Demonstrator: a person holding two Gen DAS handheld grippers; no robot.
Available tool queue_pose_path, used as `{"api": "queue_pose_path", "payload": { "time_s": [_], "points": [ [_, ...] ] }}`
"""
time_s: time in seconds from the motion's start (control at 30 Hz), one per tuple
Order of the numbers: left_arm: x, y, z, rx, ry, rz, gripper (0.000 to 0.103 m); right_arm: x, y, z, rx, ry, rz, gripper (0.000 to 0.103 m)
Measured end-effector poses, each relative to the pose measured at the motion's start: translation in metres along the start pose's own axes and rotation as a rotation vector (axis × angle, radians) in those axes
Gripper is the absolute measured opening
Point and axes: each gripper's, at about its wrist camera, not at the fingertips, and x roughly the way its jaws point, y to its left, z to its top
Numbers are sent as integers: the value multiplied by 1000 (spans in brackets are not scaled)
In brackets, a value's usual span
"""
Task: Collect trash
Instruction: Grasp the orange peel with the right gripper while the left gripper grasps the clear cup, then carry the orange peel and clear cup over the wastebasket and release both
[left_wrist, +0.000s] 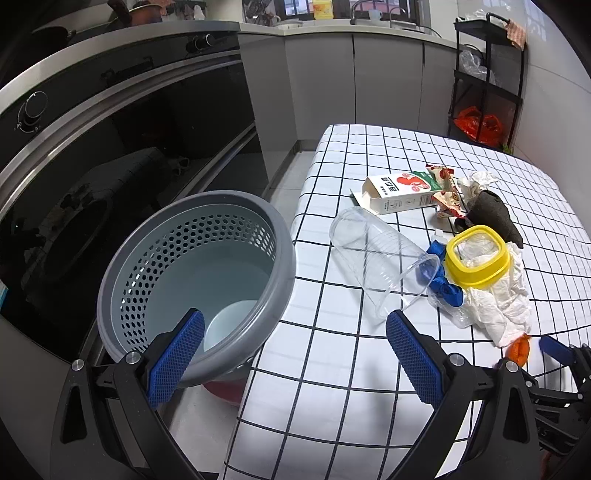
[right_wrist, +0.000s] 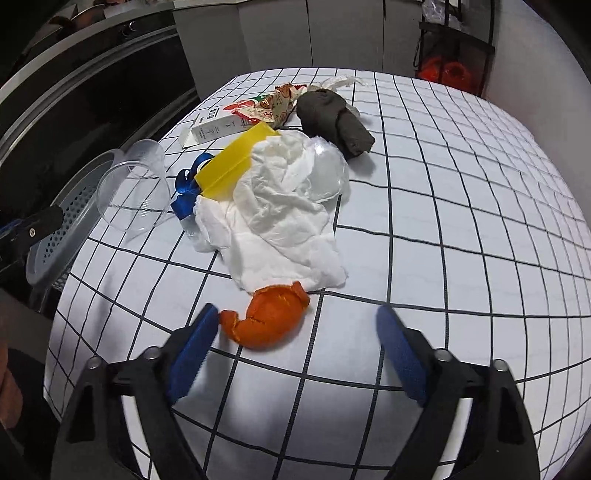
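Fingers (right_wrist: 207, 336) with ribbed blue pads spread wide — empty, crumpled orange peel (right_wrist: 269, 321) between, left pair too.

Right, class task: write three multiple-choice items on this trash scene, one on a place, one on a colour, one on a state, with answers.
1. Where is the orange peel?
A. in the bin
B. on the checked tablecloth, at the near edge of the white tissue
C. on the shelf

2. What colour is the square lid rim?
A. yellow
B. green
C. red

3. How does the clear plastic cup stand?
A. upright
B. lying on its side
C. upside down in the bin

Answers:
1 B, it lies on the tablecloth against the white tissue, just ahead of the right gripper.
2 A, the rim is plainly yellow.
3 B, its mouth faces sideways beside the grey bin.
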Motion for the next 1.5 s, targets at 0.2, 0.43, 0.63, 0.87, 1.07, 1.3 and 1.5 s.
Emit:
{"api": "queue_pose_path", "payload": {
  "time_s": [0.2,0.43,0.63,0.87,1.07,1.3,1.5],
  "points": [
    [-2,0,-1,-19,-11,-15,97,-4,2,-2,-15,-13,7,29],
    [4,-8,0,-20,1,-42,97,-23,-3,-1,4,-47,42,21],
    [17,-29,5,4,-3,-51,97,-45,-21,5,68,-95,83,21],
    [49,-44,17,-19,5,-10,97,-55,-30,6,93,-112,115,21],
    [72,-49,24,-33,-6,27,82,-54,-32,5,102,-108,128,21],
    [74,-48,28,-49,4,-45,16,-51,-30,5,94,-103,130,21],
    [47,-44,23,-31,-52,-58,12,-48,-28,5,90,-101,135,21]
  ]
}}
